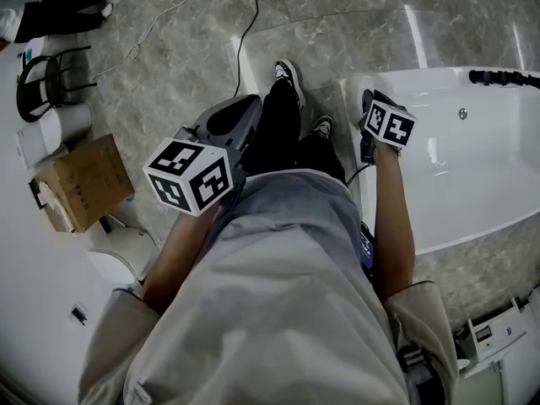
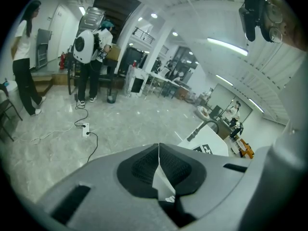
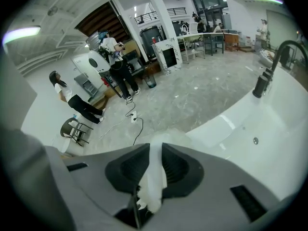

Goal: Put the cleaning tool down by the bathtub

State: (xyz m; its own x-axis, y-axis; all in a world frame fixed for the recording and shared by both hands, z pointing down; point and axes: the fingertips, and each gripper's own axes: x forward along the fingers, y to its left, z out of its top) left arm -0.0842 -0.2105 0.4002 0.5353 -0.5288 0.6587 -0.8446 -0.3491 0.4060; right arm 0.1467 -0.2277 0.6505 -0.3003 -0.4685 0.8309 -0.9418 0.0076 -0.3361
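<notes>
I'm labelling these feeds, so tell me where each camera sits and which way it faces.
Head view: on the person's head, looking steeply down; torso, legs, shoes, left gripper, right gripper, bathtub at right.
Left gripper view: rides the left gripper, facing across the floor toward standing people; its shut jaws show.
Right gripper view: rides the right gripper, facing the bathtub and floor; jaws grip a white cleaning tool.
Shared: both gripper views show the floor power strip.

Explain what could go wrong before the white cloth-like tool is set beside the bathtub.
The right gripper pinches the white cloth-like cleaning tool near the glossy white bathtub rim; released here, it might fall into the tub.
A black cable lies on the grey marble floor near the person's shoes; a step could snag it.
</notes>
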